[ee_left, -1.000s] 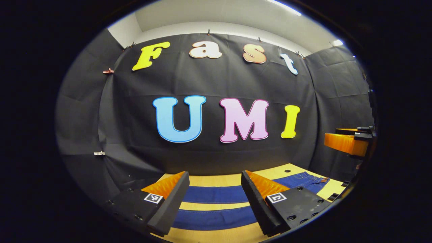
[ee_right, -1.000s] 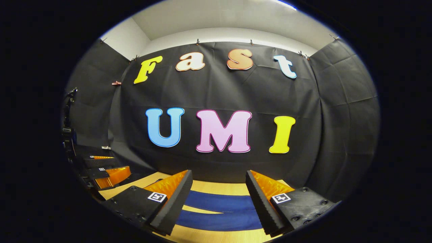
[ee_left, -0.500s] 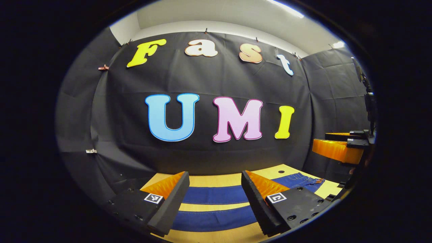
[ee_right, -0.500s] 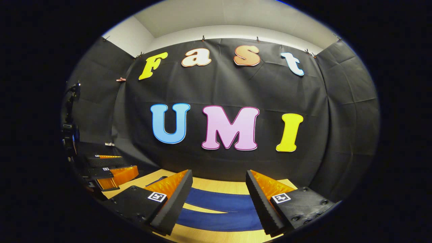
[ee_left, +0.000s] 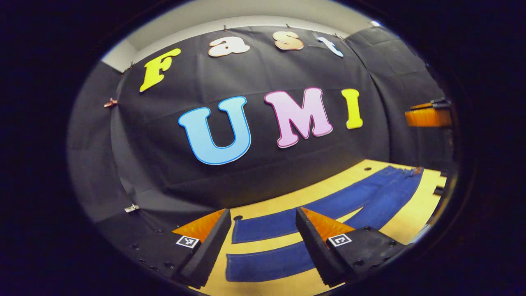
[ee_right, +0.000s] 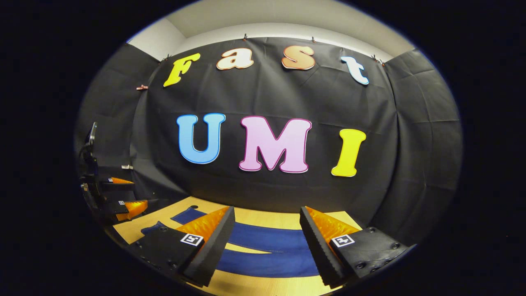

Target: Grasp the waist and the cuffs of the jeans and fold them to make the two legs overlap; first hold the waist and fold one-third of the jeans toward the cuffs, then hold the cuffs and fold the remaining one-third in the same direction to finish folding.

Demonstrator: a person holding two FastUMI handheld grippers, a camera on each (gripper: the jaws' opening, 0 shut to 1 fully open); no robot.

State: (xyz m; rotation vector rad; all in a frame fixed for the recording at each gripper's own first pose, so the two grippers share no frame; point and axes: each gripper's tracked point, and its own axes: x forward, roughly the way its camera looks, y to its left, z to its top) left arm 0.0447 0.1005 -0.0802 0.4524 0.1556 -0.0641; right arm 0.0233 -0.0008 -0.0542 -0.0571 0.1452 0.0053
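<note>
The left gripper (ee_left: pixel 261 230) has swung toward the jeans' (ee_left: pixel 328 209) cuffs — both it and the right gripper (ee_right: pixel 267 230) gape wide, empty, nothing folded yet.

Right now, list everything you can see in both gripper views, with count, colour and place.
jeans: one pair, blue, flat on the table, legs spread apart, unfolded.
table: one, light wood, under the jeans.
booth wall: black cloth, behind the table.
clips: several, small, along the cloth's top edge and on the cloth.
left claw: one, open above the cuff end, holding nothing; also at the left edge of the right gripper view.
right claw: one, open above the legs, holding nothing.
</note>
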